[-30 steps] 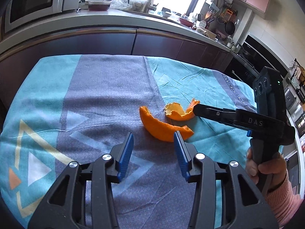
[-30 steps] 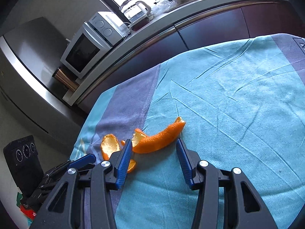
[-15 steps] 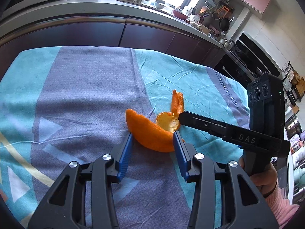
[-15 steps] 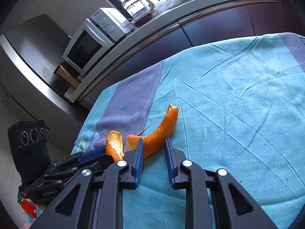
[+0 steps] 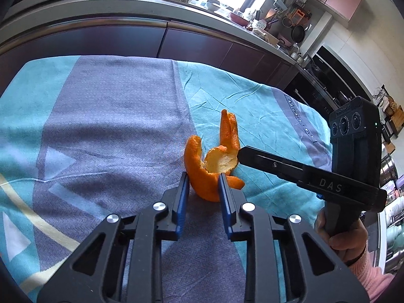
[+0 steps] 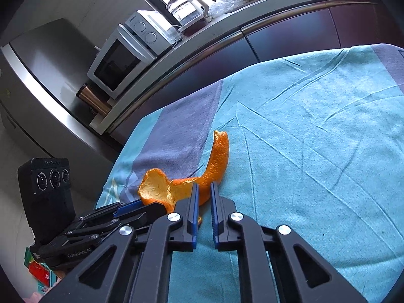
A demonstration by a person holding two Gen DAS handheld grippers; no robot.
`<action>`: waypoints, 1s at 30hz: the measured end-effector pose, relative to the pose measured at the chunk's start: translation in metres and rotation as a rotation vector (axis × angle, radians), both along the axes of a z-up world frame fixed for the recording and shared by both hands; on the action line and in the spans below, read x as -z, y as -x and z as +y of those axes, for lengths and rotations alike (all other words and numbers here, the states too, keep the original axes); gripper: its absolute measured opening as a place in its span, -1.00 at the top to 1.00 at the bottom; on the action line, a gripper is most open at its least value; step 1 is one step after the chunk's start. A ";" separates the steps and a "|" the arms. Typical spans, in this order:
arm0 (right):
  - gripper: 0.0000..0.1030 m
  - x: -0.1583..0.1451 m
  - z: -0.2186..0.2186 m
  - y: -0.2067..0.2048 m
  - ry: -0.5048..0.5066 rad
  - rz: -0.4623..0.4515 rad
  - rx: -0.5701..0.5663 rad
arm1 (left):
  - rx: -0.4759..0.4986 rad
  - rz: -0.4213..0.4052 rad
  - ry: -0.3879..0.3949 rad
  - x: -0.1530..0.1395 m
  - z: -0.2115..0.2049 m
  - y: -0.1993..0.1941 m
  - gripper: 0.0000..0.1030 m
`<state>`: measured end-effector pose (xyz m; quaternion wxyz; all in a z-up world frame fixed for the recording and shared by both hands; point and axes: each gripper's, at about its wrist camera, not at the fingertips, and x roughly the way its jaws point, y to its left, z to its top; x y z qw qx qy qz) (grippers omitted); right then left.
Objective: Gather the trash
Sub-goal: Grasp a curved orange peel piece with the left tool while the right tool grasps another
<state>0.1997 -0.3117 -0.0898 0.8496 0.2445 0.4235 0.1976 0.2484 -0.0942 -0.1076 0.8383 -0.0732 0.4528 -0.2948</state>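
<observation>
Kitchen cabinets and a steel counter with a microwave (image 6: 121, 58) and a glass kettle (image 6: 188, 10) run behind our desk, which is covered by a teal and grey-purple cloth (image 5: 106, 126). On that cloth, about midway between its side edges where the two colours meet, lie the orange peels. A second ago both pairs of jaws stood wide apart on either side of them. Since then we have pushed both tools in and squeezed. Our left gripper (image 5: 203, 185) is now closed down on the broad curved peel (image 5: 199, 174), whose tips have risen off the cloth. Our right gripper (image 6: 204, 197) has narrowed to a slim gap around the near end of the long peel strip (image 6: 217, 159); we judge it to be pinching that strip, though the contact itself is partly hidden by the pads.

With each tool holding its own piece, the grasping step looks finished. What remains, we think, is to lift both clear and carry them to a bin, which we cannot see in either view. Peel is thin and springy, so it could slip out during the lift.
</observation>
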 end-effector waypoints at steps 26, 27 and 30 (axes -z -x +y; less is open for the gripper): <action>0.73 0.005 0.009 -0.015 -0.017 0.039 0.026 | -0.086 -0.046 0.076 -0.020 0.062 0.059 0.69; 0.73 0.003 0.009 -0.013 -0.023 0.031 0.023 | -0.089 -0.046 0.081 -0.021 0.064 0.060 0.69; 0.74 -0.004 0.011 -0.005 -0.033 0.005 0.013 | -0.102 -0.053 0.091 -0.024 0.072 0.066 0.69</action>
